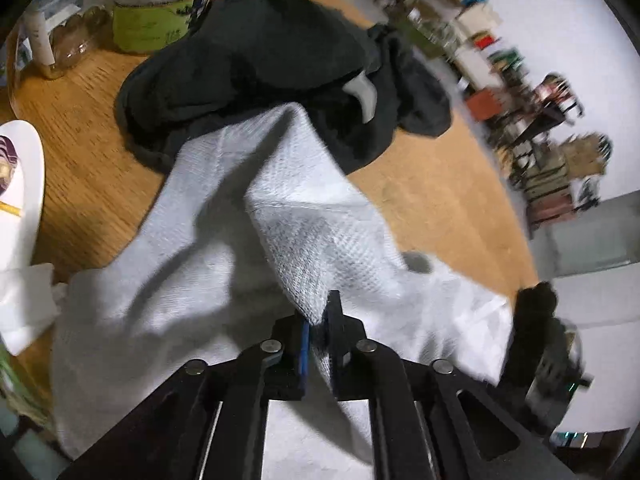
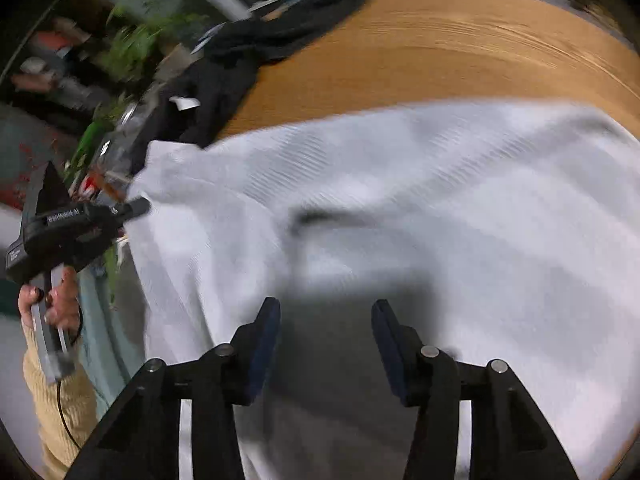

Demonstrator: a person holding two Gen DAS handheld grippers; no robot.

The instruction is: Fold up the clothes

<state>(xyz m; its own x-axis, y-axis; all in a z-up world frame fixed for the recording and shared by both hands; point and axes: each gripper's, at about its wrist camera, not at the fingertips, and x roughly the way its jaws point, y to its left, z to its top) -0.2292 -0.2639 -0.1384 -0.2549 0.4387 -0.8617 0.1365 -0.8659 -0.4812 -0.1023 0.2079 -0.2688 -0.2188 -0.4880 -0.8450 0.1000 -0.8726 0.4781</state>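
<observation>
A white waffle-knit garment [image 1: 224,248] lies spread on the wooden table [image 1: 432,184]. My left gripper [image 1: 320,320] is shut on a pinched ridge of it and lifts the cloth into a peak. In the right wrist view the same white garment [image 2: 420,200] fills the middle, and my right gripper [image 2: 325,316] hangs open and empty just above it. The left gripper [image 2: 136,208] also shows there at the garment's left edge, held by a hand. A dark crumpled garment [image 1: 264,76] lies beyond the white one.
Jars and bottles [image 1: 152,20] stand at the table's back left. A white plate [image 1: 20,192] and a folded paper [image 1: 24,304] lie at the left. Cluttered shelves [image 1: 532,120] line the wall on the right. Plants [image 2: 132,48] and clutter stand left of the table.
</observation>
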